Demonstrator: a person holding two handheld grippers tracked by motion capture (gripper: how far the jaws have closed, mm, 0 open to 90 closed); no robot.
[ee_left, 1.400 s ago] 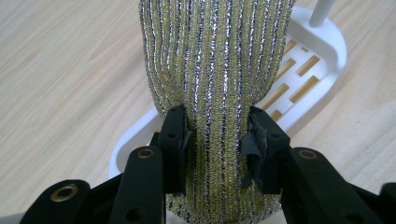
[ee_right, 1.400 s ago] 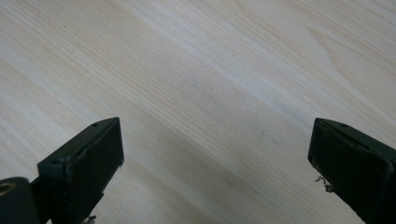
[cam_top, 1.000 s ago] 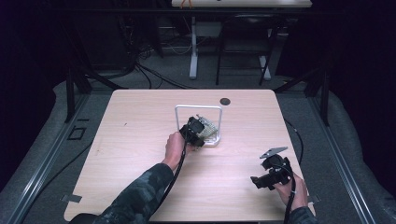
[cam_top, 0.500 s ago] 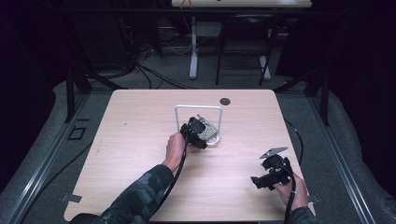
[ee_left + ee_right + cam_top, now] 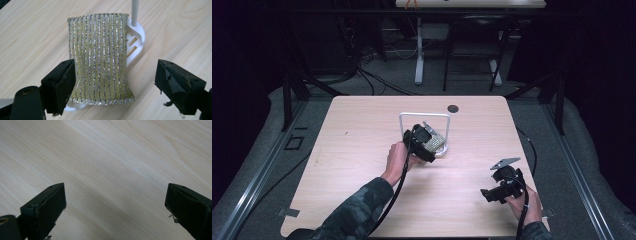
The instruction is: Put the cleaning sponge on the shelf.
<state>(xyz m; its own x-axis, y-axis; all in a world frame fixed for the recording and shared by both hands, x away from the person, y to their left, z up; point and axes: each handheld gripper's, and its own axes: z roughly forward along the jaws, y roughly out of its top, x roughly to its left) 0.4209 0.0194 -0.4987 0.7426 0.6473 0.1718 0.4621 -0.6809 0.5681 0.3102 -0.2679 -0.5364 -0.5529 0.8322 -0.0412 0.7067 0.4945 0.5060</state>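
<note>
In the high view, the left gripper [image 5: 424,142] sits over the middle of the wooden table [image 5: 362,130], held by the person's left hand [image 5: 398,159], with its black cable trailing back along the camouflage sleeve [image 5: 357,207]. Its tip is at a small white rack [image 5: 424,116] with an arched rail, where a glittery yellow-green scouring pad [image 5: 434,141] rests on the rack's base. The right gripper [image 5: 502,187] is held low near the table's near right corner, well apart from the rack, with its grey three-cornered plate on top. A small dark disc [image 5: 453,108] lies near the far edge of the table. In the left gripper view, the scouring pad [image 5: 100,60], striped with silver thread, lies on the slotted white base of the rack [image 5: 136,37], beside the rack's upright white post. The jaws have just been opening: they stand spread, the left one touching or just beside the pad's lower edge, the right one clear of it, so the pad lies between them unpinched. In the right gripper view, the jaws are spread wide over bare pale wood grain, with nothing between them.
</note>
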